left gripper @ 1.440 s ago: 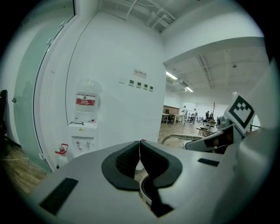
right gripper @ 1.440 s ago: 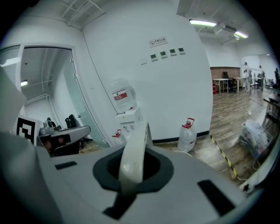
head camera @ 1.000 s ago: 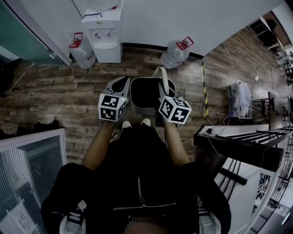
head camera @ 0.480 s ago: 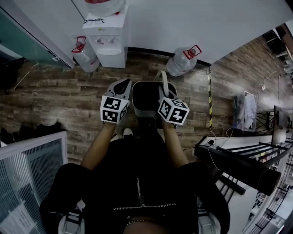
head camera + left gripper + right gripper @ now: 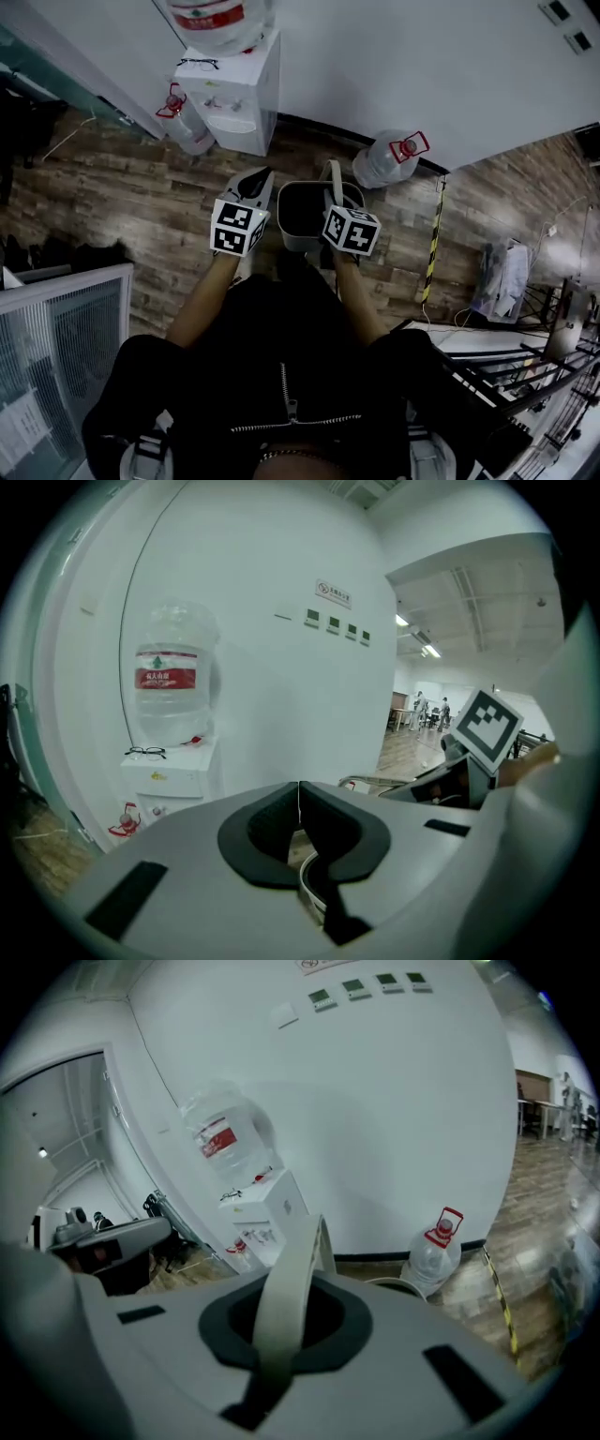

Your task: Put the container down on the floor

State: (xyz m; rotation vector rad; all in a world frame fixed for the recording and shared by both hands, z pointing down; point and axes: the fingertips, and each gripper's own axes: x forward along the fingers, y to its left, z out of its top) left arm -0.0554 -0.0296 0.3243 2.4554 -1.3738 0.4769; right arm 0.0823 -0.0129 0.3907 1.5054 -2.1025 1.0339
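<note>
Progress looks partial to me: your right gripper is clamped tight on the pale loop handle, which runs straight up between its jaws. The container hangs just below that gripper, in front of your legs and seemingly clear of the wooden floor. Your left gripper sits just beside the container's rim with its jaws pressed together and nothing caught between the pads. What is left, as I judge it, is lowering the container until its base rests on the boards, then letting go of the handle. As for writing, ahead of your left gripper the water bottle on the dispenser wears a red label with white characters too small to read. The little wall sign is equally illegible, and the cube on your right gripper carries only black-and-white square markers.
</note>
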